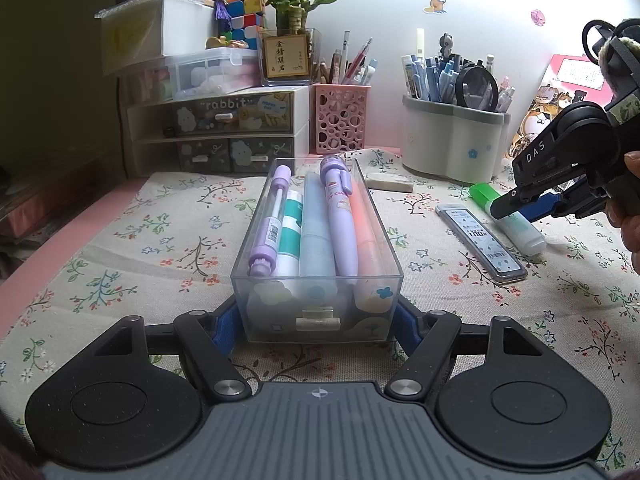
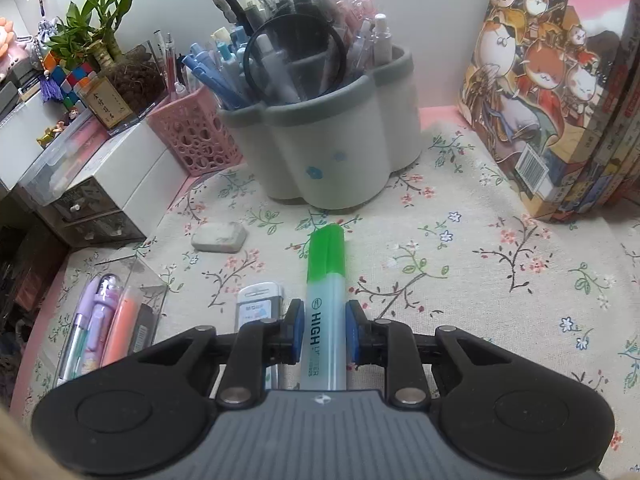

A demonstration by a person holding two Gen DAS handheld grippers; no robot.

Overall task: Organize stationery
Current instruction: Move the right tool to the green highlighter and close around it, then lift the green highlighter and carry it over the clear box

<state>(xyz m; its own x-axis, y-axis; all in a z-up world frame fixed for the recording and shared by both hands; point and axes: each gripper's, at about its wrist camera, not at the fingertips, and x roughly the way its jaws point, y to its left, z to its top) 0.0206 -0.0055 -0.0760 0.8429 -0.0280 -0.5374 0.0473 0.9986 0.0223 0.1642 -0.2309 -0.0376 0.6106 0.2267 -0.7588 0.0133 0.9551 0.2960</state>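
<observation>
A: Left wrist view first. Left tongs are clamped on the near end of the clear tray, one blue pad on each side wall. Tray sits on the floral cloth over the surface, holding a purple pen, a teal-banded tube, a pale blue tube, a lilac character pen and an orange marker.

B: And the highlighter?

A: Green highlighter lies on the cloth to the right of the tray, beside a lead case printed "100". Right tongs straddle its barrel. Black arm reads "DAS". Drawer unit behind reads "rabbit".

B: Right wrist view?

A: Right tongs have the green highlighter between the blue pads, which sit against the barrel on both sides. I judge it gripped, though it is not lifted. Barrel reads "HIGH", then partly hidden letters, likely "LIGHTER". Lead case just left, eraser further back, grey pen pot beyond.

B: Handling?

A: Judgement: light, stiff plastic, smooth and rounded, so it may roll or slip. Mid-barrel hold, as now, looks best; avoid the green cap, which could pull off.
</observation>
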